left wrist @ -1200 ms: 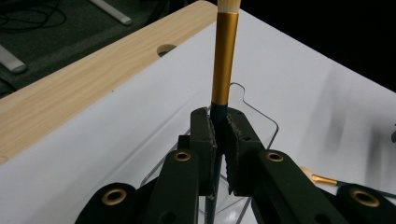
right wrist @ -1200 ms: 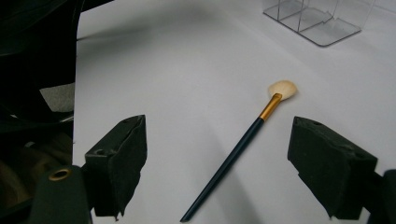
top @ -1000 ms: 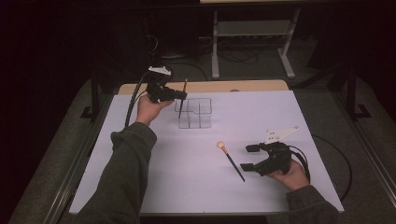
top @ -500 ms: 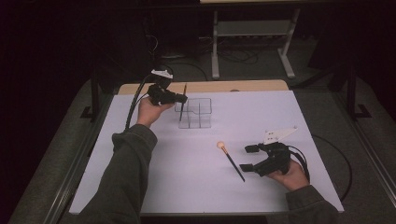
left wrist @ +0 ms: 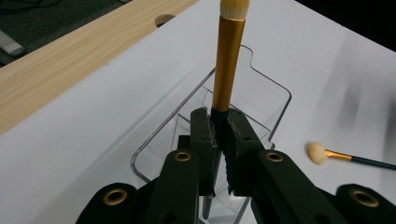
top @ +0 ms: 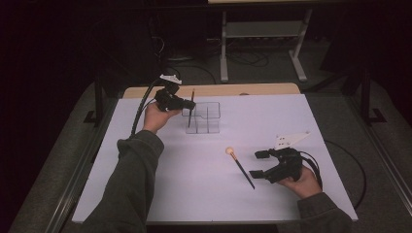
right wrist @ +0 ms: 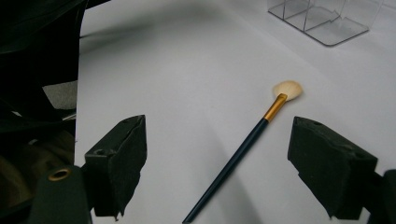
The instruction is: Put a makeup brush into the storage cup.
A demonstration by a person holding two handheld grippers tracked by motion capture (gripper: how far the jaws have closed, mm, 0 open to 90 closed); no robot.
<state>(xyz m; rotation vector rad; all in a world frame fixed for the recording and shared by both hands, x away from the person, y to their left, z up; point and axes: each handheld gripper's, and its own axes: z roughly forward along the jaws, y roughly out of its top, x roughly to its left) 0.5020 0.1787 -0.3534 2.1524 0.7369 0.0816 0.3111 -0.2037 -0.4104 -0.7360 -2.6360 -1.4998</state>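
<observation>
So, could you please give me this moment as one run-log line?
left tool: shut on upright brush over clear organizer | right tool: open, around lying brush, not touching | table

Can't spot any readable text, labels, brand names or numbers anywhere here. Nothing printed that I can make out on any of the gear or on the table either.

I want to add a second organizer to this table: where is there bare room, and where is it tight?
The white sheet is bare right of the clear organizer, out to its right edge. The near-left part, between the left sleeve and the loose brush, is also free. It is crowded around the organizer, where the left claw holds a brush, and around the right claw.
</observation>
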